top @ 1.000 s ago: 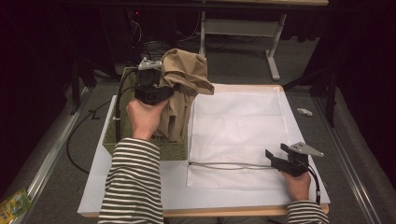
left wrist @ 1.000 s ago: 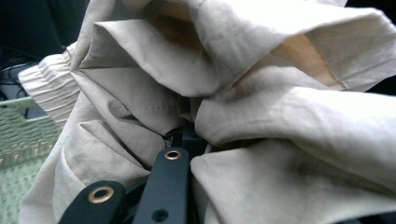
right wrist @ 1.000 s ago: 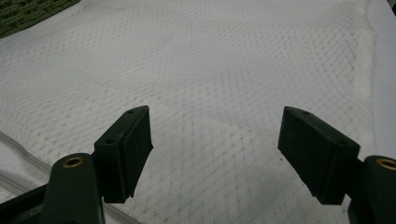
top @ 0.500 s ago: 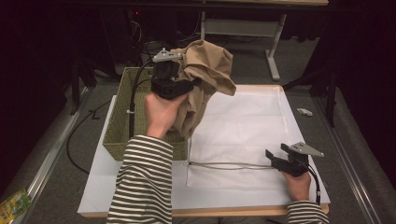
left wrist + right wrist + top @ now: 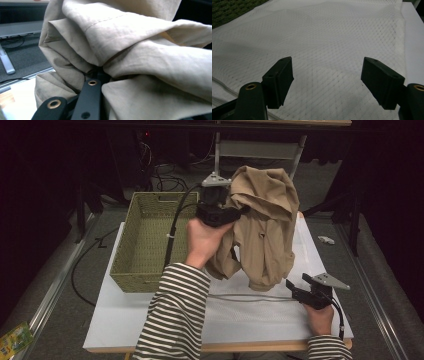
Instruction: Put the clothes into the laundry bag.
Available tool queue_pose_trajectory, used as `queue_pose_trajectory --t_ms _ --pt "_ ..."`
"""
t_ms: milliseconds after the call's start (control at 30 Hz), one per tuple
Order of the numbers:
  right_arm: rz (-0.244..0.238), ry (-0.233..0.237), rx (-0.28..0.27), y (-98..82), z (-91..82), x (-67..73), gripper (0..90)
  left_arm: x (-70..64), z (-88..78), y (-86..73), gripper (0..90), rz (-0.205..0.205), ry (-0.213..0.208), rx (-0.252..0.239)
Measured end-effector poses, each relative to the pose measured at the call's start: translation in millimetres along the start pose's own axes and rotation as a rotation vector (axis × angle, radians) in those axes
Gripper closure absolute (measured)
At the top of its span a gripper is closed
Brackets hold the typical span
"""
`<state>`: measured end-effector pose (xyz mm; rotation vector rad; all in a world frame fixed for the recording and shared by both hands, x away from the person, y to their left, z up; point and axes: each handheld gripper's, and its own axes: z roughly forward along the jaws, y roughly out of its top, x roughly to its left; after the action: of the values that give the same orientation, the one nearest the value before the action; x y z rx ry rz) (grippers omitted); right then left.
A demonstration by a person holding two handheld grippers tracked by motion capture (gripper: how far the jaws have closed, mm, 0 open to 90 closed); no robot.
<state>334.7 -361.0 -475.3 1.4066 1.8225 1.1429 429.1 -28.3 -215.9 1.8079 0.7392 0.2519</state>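
A tan garment (image 5: pixel 267 227) hangs bunched in the air over the left part of the white mesh mat (image 5: pixel 250 312). My left gripper (image 5: pixel 236 211) is shut on its upper folds, its fingertips buried in the cloth. In the left gripper view the folds of the garment (image 5: pixel 140 57) press around the left gripper (image 5: pixel 100 77), and one black jaw shows below them. My right gripper (image 5: pixel 295 290) rests low at the mat's front right corner, open. In the right gripper view the right gripper (image 5: pixel 328 82) has its jaws wide apart over the bare mat (image 5: pixel 324 37).
A woven green basket (image 5: pixel 135 282) stands on the left of the white tabletop (image 5: pixel 110 320). A cable (image 5: pixel 172 235) trails from the left gripper across the basket. A desk frame (image 5: pixel 220 150) stands behind the table. A small white scrap (image 5: pixel 326 240) lies on the floor at right.
The left hand has carried the tan garment rightward and slightly up, from over the basket to over the mat. The right gripper has stayed put.
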Motion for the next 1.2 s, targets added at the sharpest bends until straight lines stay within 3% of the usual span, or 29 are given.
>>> queue_pose_trajectory --t_ms 67,200,433,733,867,933,1200 --pt "0.013 -0.002 -0.009 -0.5 -1.3 -0.8 26.5 -4.8 14.4 -3.6 76.2 0.020 0.021 0.021" --pt "0.015 -0.001 -0.011 -0.7 -1.8 -0.3 26.7 -7.1 25.2 -8.8 76.0 0.030 0.040 0.028" --pt "-0.011 0.008 -0.029 -1.3 -2.6 0.4 25.8 -1.8 48.7 -25.6 75.1 -0.015 0.044 0.051" --pt "-0.013 0.026 -0.053 -2.7 -6.0 1.0 26.7 -1.1 77.7 -47.3 73.9 -0.003 0.082 0.096" --pt "-0.015 0.031 -0.060 -2.8 -6.3 1.0 28.1 3.5 89.5 -59.1 73.4 -0.031 0.087 0.100" --pt "-0.025 0.038 -0.058 -2.9 -6.4 1.4 29.3 5.4 97.9 -67.9 72.5 -0.026 0.119 0.116" --pt "-0.024 0.038 -0.066 -3.2 -7.1 1.7 30.4 10.7 118.3 -89.3 69.4 -0.019 0.157 0.160"
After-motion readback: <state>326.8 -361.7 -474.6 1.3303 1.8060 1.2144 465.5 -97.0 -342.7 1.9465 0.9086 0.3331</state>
